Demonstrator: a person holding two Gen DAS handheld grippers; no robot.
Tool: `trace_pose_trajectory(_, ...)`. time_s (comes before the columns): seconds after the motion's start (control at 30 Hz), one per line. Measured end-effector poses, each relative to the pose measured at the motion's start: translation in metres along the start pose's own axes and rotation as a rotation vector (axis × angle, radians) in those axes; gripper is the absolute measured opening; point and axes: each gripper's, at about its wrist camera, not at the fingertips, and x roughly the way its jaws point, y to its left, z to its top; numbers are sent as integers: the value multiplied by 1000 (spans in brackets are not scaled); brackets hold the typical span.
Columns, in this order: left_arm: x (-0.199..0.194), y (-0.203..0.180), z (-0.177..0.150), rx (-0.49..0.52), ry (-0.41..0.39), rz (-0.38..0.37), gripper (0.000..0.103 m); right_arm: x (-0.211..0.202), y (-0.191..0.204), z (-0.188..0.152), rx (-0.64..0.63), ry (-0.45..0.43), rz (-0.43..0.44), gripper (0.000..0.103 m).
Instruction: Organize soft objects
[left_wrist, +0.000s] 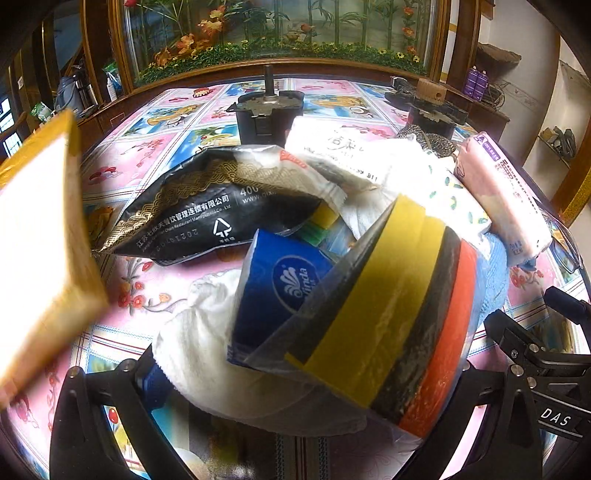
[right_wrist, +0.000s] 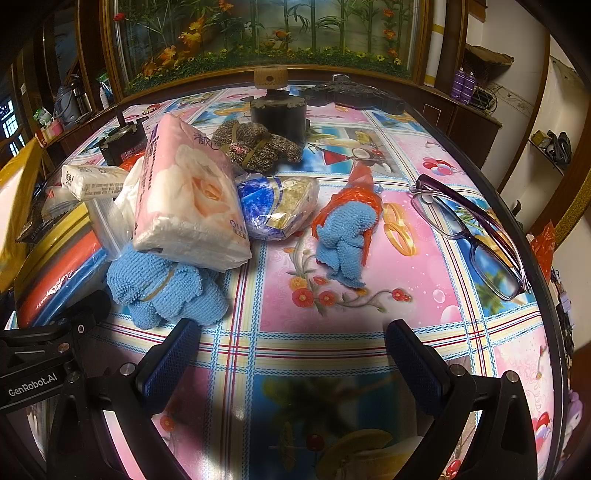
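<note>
Two grippers work over a round table (right_wrist: 332, 354) under a pink and blue flowered cloth. Largest in the left wrist view is a bagged stack of sponges (left_wrist: 388, 314), yellow, grey and orange, lying tilted at about 4 o'clock from that picture's centre and covering the spot where the left gripper's (left_wrist: 295, 398) right finger would show; only its left finger (left_wrist: 147, 373) can be seen, against a white cloth (left_wrist: 199, 332), so I cannot tell whether that claw is released or clenched. A blue Vinda tissue pack (left_wrist: 273, 284) leans on the sponges at centre, a black foil pouch (left_wrist: 207, 210) lies at 11 o'clock, and a blurred yellow-edged pack (left_wrist: 40, 236) fills the 9 o'clock edge. In the right wrist view the right gripper (right_wrist: 293, 365) is released, its blue-padded fingers spread wide over bare cloth and touching nothing. From it, the pink rose-printed tissue pack (right_wrist: 188, 199) stands at 11 o'clock, resting on a bundled blue towel (right_wrist: 166, 291) just beyond the left fingertip. A second blue towel in orange wrap (right_wrist: 345, 229) lies at 12 o'clock, well apart from the claw, with a blue-and-clear bag (right_wrist: 277, 206) just left of it and a knitted brown bundle (right_wrist: 255, 144) further back. Purple glasses (right_wrist: 476, 232) sit at 2 o'clock.
</note>
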Motion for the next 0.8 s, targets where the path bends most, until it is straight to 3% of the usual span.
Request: trace_pose_trajectory(0.8,-2,0,-1,0,0,0,103,0,1,0,8,1,-5,102)
